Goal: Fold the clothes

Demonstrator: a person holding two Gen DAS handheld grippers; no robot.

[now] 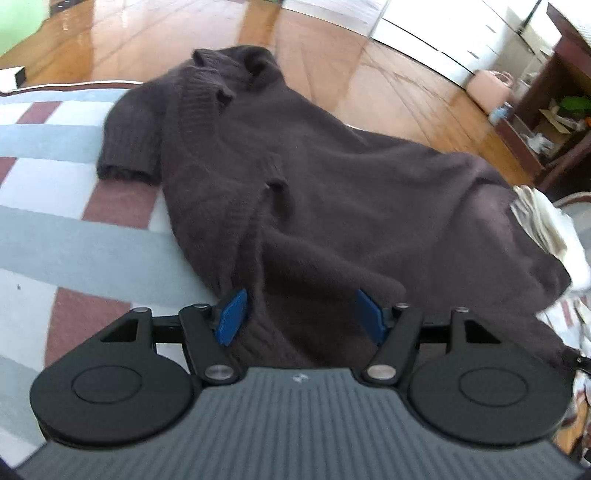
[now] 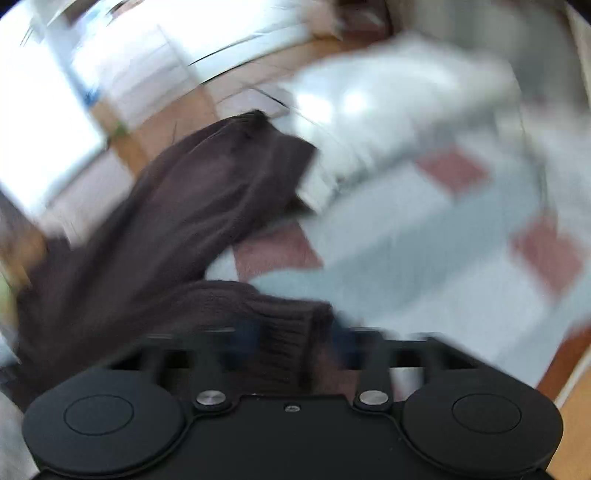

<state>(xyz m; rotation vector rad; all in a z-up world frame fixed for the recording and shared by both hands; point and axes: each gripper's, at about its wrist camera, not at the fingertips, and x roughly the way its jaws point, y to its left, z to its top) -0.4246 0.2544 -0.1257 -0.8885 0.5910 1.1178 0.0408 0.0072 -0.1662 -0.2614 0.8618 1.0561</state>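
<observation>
A dark brown knit sweater (image 1: 303,177) lies spread on the checked bed cover (image 1: 74,229), collar at the far end and one short sleeve out to the left. My left gripper (image 1: 301,317) is over the near hem. Its blue pads (image 1: 232,317) stand wide apart, with the ribbed hem lying loosely between them. The right wrist view is blurred. In it the sweater (image 2: 177,206) stretches away to the upper left, and my right gripper (image 2: 295,343) is shut on a ribbed edge of the sweater (image 2: 284,325).
A pale crumpled cloth (image 1: 546,225) lies partly under the sweater's right side. Beyond the bed are the wooden floor (image 1: 388,85), white cabinets (image 1: 443,33) and a dark wooden shelf (image 1: 554,110). A white heap of bedding (image 2: 388,122) lies on the bed cover (image 2: 424,258).
</observation>
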